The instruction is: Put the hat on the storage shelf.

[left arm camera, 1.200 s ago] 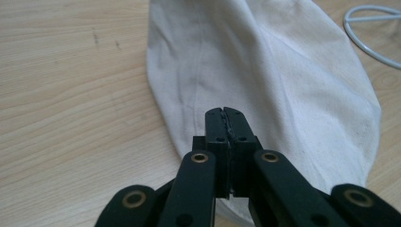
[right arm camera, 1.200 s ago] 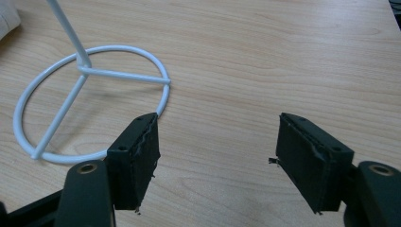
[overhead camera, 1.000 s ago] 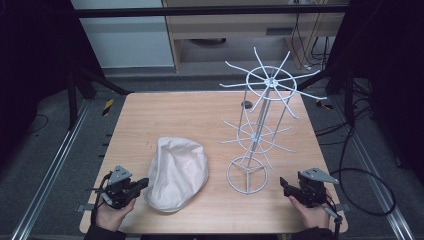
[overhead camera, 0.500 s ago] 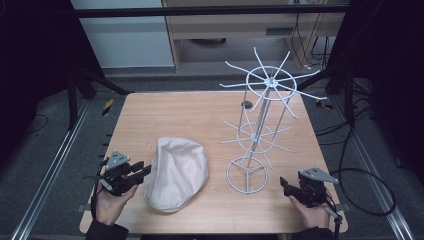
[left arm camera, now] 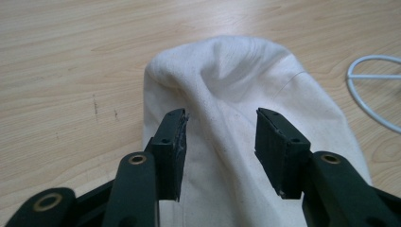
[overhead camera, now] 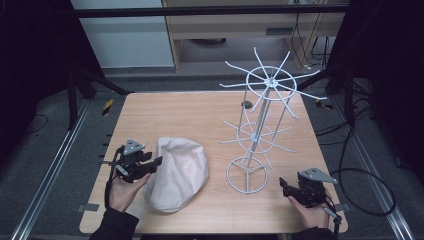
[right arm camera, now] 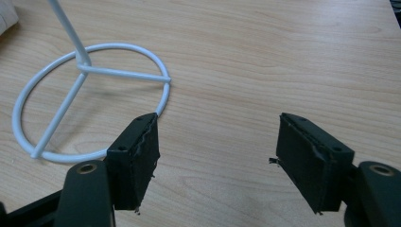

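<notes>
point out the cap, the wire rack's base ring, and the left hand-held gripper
cap (overhead camera: 177,172): high view, middle of its crown.
base ring (right arm camera: 163,97): right gripper view, right side of the white wire circle.
left hand-held gripper (left arm camera: 220,130): left gripper view, midway between its open fingertips, over the cap.

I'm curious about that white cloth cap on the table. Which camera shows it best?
The high view: the whole cap lies flat between the left gripper and the wire rack. The left gripper view shows its creased fabric close up between open jaws. The right gripper view catches a corner.
</notes>
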The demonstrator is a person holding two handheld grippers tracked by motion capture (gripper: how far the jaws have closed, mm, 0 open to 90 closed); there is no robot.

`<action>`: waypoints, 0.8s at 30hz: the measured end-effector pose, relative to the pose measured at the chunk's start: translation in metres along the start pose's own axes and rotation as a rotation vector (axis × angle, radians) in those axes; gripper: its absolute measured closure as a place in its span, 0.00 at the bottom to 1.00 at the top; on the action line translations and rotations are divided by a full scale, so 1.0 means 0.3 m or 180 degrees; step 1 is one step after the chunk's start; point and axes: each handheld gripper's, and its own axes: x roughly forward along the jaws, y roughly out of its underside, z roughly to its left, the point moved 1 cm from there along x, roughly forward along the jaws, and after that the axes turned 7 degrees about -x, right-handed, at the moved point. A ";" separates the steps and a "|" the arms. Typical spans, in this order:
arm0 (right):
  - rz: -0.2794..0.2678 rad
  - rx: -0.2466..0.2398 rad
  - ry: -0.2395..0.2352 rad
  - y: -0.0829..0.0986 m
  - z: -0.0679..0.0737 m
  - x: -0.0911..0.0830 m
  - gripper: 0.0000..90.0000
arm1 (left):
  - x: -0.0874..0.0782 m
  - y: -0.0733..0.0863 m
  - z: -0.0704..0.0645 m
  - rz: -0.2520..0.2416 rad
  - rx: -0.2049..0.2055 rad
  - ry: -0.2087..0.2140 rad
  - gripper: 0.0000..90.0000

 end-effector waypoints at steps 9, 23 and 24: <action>0.0014 0.0011 -0.0029 -0.001 0.003 0.003 0.35 | 0.055 0.015 -0.004 0.0154 0.0001 -0.0062 0.58; 0.0013 -0.0023 -0.0065 0.001 0.000 0.007 0.36 | 0.126 0.029 -0.026 0.0347 -0.0012 -0.0062 0.77; 0.0013 -0.0022 -0.0064 0.001 0.000 0.008 0.36 | 0.127 0.029 -0.024 0.0356 -0.0030 -0.0043 0.80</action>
